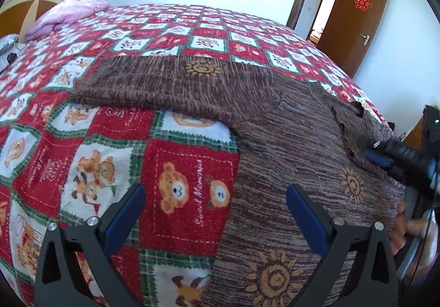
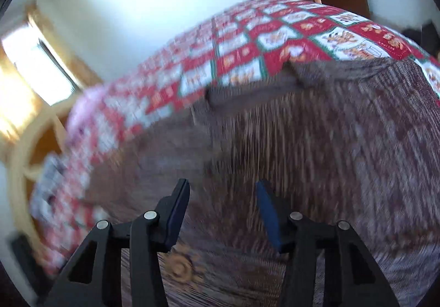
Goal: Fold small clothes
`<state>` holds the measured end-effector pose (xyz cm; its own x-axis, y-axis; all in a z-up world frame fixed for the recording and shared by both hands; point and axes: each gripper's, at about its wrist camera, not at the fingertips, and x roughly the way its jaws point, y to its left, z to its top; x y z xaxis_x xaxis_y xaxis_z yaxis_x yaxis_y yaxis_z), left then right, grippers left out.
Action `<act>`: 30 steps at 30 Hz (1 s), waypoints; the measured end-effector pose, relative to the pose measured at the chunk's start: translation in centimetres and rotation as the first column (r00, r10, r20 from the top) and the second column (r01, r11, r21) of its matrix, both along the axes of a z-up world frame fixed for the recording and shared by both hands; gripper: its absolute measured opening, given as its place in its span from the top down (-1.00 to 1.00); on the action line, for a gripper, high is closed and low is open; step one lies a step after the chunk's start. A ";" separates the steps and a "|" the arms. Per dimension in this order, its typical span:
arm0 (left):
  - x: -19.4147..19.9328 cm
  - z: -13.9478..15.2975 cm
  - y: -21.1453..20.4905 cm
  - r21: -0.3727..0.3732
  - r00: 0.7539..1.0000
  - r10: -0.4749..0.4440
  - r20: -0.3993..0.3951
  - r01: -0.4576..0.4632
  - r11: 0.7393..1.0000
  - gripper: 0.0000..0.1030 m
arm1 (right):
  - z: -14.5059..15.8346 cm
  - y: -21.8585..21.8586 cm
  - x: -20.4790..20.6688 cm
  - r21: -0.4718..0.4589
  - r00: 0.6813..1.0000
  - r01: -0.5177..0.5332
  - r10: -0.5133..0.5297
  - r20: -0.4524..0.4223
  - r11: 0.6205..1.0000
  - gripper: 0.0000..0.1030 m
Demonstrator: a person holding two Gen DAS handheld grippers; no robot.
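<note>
Lying spread on the teddy-bear quilt (image 1: pixel 176 191), the brown garment (image 1: pixel 288 147) sits beneath both released hand-held grippers (image 1: pixel 214 205) (image 2: pixel 222 210).

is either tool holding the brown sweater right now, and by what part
Neither. The left tool and right tool are both open above the brown sweater, with nothing between the fingers.
</note>
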<state>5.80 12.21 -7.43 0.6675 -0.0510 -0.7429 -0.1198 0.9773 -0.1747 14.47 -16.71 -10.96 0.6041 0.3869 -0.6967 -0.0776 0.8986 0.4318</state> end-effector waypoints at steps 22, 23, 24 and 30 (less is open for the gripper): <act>7.8 -0.2 17.7 -0.309 0.898 0.436 -0.060 -0.432 0.847 -0.08 | 4.5 4.0 -5.2 -0.349 0.907 0.114 0.045 0.418 0.930 -0.18; 8.5 -0.7 17.7 -0.321 0.900 0.429 -0.081 -0.431 0.843 -0.08 | 4.4 4.1 -5.1 -0.349 0.909 0.110 0.048 0.413 0.931 -0.18; 9.0 -1.2 17.7 -0.338 0.899 0.425 -0.102 -0.433 0.836 -0.08 | 4.4 4.1 -5.0 -0.349 0.911 0.108 0.048 0.409 0.931 -0.18; 10.2 -2.4 17.3 -0.364 0.873 0.480 -0.085 -0.475 0.801 -0.07 | 4.2 3.5 -5.1 -0.342 0.916 0.128 0.021 0.401 0.931 -0.18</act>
<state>16.01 29.50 -9.82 0.6864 0.0129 -0.7271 -0.5505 0.6626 -0.5079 9.41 -13.24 -6.72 0.8681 0.1189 -0.4819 -0.1201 0.9924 0.0286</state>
